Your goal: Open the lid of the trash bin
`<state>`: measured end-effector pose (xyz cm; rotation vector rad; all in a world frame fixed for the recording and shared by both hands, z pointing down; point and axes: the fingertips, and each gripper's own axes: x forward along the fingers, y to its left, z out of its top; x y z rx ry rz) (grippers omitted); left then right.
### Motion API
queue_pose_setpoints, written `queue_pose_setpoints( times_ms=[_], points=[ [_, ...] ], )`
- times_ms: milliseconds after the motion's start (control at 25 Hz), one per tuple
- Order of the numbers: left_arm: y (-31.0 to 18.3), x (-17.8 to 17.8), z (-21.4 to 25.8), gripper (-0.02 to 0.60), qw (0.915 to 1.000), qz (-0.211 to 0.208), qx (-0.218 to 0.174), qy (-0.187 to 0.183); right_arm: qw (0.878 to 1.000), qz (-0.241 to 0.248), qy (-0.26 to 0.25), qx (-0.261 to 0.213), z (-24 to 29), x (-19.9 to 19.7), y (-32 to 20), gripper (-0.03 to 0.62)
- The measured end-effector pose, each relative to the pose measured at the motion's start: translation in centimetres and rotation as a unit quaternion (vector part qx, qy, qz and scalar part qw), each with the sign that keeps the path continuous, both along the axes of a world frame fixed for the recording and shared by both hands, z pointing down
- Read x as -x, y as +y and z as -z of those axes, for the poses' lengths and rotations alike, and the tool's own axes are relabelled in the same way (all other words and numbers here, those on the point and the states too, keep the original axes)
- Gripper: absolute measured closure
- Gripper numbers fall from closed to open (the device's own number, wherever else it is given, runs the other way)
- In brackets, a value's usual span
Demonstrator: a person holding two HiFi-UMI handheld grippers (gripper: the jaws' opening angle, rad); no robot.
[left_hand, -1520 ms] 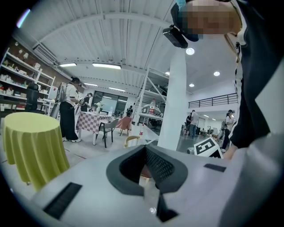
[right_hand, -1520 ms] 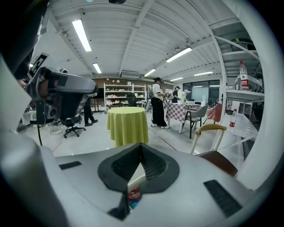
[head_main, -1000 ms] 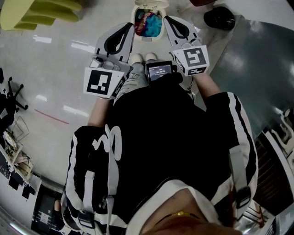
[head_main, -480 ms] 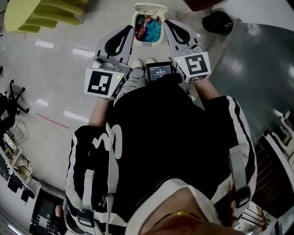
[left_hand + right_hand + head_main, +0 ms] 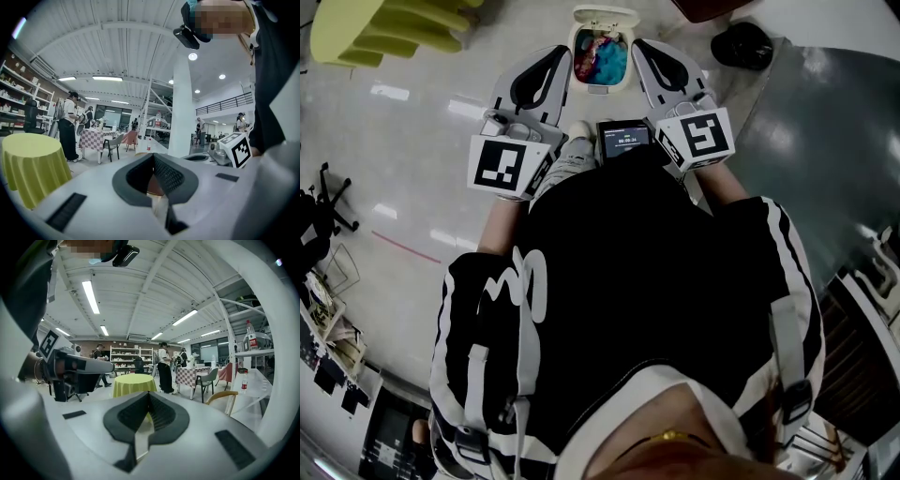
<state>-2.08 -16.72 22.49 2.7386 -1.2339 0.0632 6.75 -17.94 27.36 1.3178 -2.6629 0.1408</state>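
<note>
A small white trash bin (image 5: pixel 602 80) stands on the floor just beyond the person's shoes. Its lid (image 5: pixel 605 16) is tipped back, and red and blue rubbish shows inside. My left gripper (image 5: pixel 559 54) is held at waist height left of the bin, and my right gripper (image 5: pixel 641 45) to its right; neither touches it. Both are shut with nothing between the pads. The left gripper (image 5: pixel 152 157) and right gripper (image 5: pixel 149 393) views look level across the hall, and the bin does not appear in them.
A yellow-green draped table (image 5: pixel 384 28) stands at far left, and a black round object (image 5: pixel 741 42) beside a dark floor mat (image 5: pixel 825 141) at right. A small screen (image 5: pixel 623 139) sits at the person's waist. People, a checked table (image 5: pixel 91 138) and a white pillar (image 5: pixel 183 108) fill the hall.
Both grippers have risen slightly and sit a little higher in the head view. The bin's lid stays tipped back throughout.
</note>
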Motion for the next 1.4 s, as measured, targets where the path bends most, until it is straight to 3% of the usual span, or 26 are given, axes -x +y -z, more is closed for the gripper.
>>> queue_pose_setpoints(
  times_ms=[1400],
  points=[
    [2.7, 1.0, 0.6, 0.574, 0.9999, -0.004, -0.010, -0.004, 1.000, 0.006, 0.007, -0.023, 1.1, 1.4, 2.8, 0.585]
  ],
)
